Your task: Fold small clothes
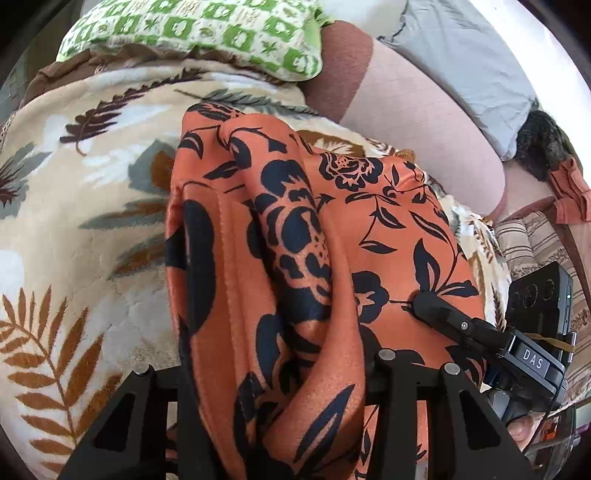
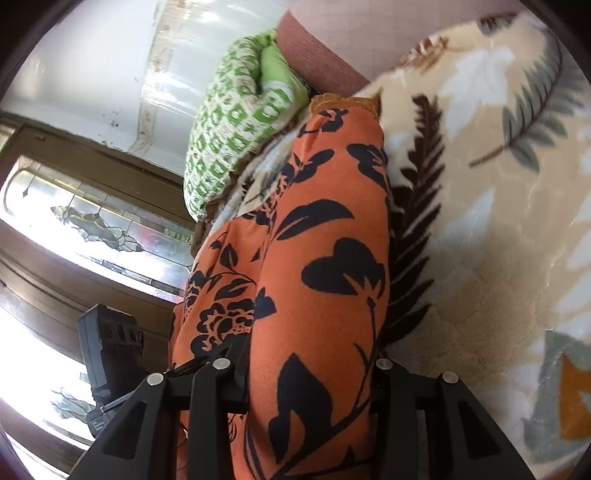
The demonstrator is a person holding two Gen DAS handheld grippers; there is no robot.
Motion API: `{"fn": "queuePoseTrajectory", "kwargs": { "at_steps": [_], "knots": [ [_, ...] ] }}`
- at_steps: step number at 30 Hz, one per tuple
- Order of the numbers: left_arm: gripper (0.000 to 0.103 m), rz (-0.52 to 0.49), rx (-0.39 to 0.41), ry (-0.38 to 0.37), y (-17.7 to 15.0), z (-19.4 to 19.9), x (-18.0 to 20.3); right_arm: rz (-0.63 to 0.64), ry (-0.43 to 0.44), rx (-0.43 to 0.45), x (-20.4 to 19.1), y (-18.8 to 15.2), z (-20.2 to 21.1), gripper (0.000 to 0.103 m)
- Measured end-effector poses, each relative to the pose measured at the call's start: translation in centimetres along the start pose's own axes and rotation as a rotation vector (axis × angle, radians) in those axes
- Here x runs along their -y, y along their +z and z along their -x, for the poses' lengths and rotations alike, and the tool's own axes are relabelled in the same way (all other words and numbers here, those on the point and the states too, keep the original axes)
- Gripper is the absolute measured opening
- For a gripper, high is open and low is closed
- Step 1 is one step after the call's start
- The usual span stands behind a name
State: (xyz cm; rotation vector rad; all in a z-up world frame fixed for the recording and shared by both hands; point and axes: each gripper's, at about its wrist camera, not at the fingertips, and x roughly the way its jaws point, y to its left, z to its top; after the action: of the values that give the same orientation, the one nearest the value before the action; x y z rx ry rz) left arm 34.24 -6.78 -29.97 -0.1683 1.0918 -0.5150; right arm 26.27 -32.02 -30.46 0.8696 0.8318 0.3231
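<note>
An orange garment with a dark navy flower print is lifted above a beige leaf-patterned blanket. My left gripper is shut on the garment's near edge, and the cloth drapes over its fingers and hides them. My right gripper shows in the left wrist view at the right, its tip pinched on the garment's right part. In the right wrist view the same garment hangs from my right gripper, covering its fingers. The left gripper's body shows at lower left there.
A green-and-white patterned pillow lies at the head of the bed. A grey pillow and a dark furry thing lie on a pink sheet at the right. A stained-glass door stands left in the right wrist view.
</note>
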Motion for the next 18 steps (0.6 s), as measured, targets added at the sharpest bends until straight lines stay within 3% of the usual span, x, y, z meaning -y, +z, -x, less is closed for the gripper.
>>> {"fn": "queuePoseTrajectory", "kwargs": {
  "at_steps": [18],
  "knots": [
    [0.045, -0.135, 0.082, -0.003, -3.9, 5.4, 7.5, 0.028, 0.019, 0.109, -1.6, -1.9, 9.1, 0.039]
  ]
}}
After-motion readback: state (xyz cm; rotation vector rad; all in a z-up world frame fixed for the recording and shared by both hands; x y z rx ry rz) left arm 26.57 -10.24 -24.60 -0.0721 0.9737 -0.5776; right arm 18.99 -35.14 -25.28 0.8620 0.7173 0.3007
